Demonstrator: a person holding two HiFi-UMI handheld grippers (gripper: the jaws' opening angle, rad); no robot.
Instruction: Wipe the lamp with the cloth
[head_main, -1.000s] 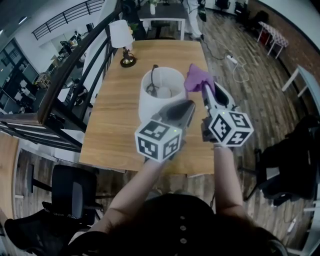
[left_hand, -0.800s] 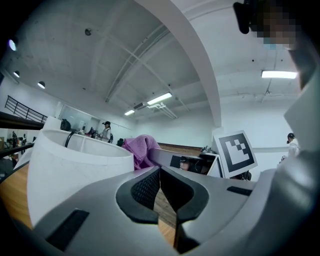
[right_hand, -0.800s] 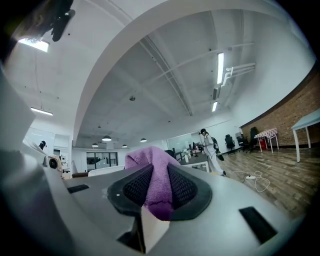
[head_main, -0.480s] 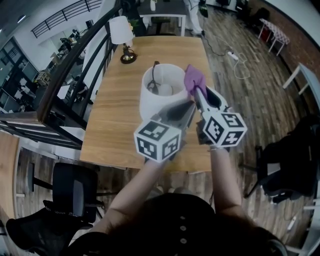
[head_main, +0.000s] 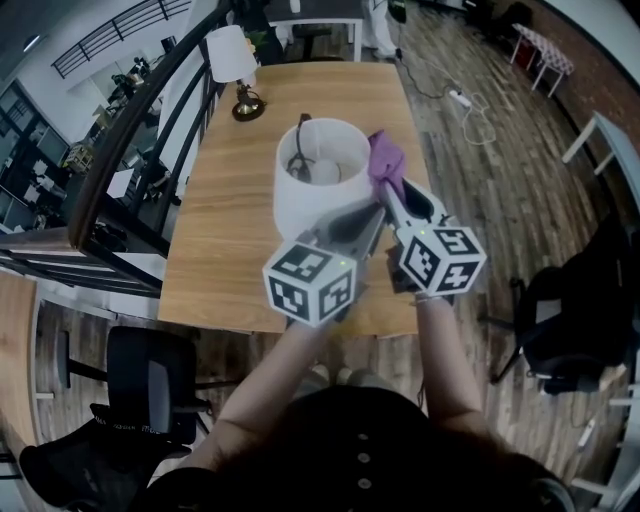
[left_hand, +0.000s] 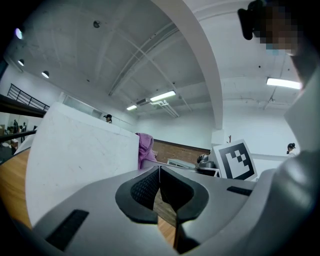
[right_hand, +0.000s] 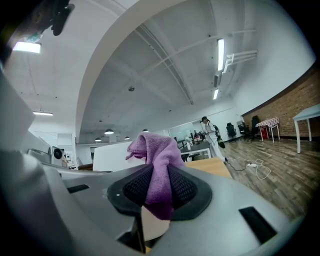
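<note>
Right tongs (right_hand: 159, 195) pinch purple cloth (right_hand: 155, 150), seemingly touching lampshade (head_main: 295, 205).

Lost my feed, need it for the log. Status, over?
Left tongs shut, empty, beside the lampshade. Right tongs shut on purple cloth, cloth up at its right rim. Nothing in the way.

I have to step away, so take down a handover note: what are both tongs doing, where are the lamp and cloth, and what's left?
Left tongs: shut, empty, low beside the lamp.
Right tongs: shut on the cloth, held at the lamp's right rim.
The lamp stands on the table; a second lamp is at the far end.
Done: cloth gripped and brought to the lamp.
Left: the wiping; how much is already wiped cannot be told.
</note>
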